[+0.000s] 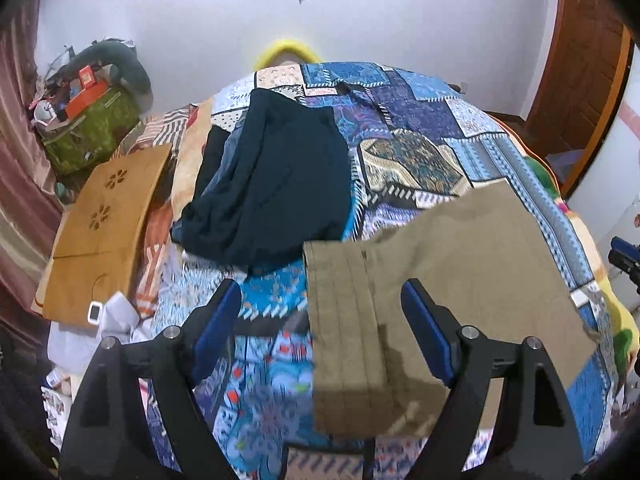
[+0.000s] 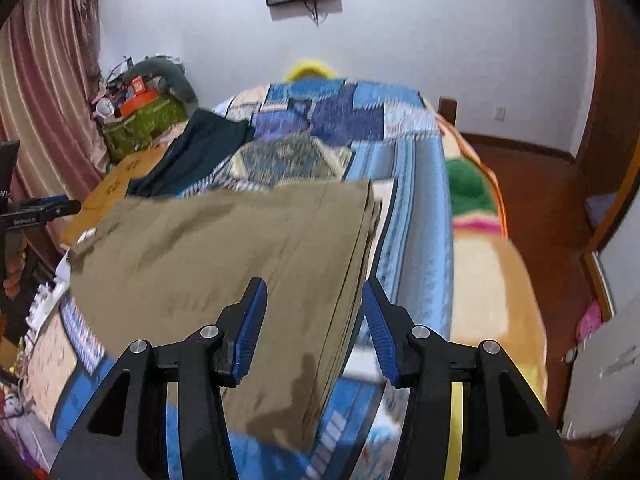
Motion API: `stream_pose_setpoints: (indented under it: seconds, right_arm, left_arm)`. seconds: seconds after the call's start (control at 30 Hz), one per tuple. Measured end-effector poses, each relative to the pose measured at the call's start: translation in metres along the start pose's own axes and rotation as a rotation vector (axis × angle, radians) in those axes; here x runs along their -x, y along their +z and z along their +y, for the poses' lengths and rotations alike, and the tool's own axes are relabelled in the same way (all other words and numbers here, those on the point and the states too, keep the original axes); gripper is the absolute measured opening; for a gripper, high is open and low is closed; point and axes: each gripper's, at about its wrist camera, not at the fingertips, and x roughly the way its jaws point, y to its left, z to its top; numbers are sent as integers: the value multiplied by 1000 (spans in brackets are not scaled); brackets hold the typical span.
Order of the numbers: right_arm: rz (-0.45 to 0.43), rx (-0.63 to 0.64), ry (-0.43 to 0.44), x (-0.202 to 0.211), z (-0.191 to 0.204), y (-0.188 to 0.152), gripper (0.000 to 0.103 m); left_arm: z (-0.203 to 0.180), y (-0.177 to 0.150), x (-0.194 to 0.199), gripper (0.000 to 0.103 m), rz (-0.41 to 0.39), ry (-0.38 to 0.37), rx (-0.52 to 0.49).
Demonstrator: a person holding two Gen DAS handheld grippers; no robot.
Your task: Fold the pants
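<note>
I count one pair of khaki pants, one dark navy garment, one patchwork bedspread, one brown board with flower cut-outs and one green bag filled with clutter.

The khaki pants lie folded flat on the bedspread, on its near half. The navy garment lies beyond them, bunched toward the left side of the bed, its near edge just beside the pants' far left corner.

My left gripper has its fingers spread wide and holds nothing. The stacked left edge of the pants runs through the gap between its blue pads, below the fingers; I cannot tell whether either pad touches the cloth.

My right gripper also has its fingers apart and empty. The layered right edge of the pants lies in the gap between them, closer to the right pad. The right wrist view is motion-blurred, so I cannot confirm contact there.
</note>
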Motion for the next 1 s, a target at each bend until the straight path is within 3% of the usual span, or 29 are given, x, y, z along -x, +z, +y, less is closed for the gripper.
stream_pose_setpoints:
  seconds: [0.27,0.57,0.9,1.0]
  right_arm:
    - [-10,20,-9,-45,-18,43,46]
    - [93,-6,-8,-131,-48,73,46]
    - [213,-54,24,-207,-64,81,46]
    - [229,-65,37,-219,-65,78,36]
  left_arm:
    - [7,31,-46,82,55,-5,23]
    - [3,39,-96,82,145,-33,1]
    - [-2,29,-129,82,213,-71,1]
    - [1,26,-127,82,184,-83,16]
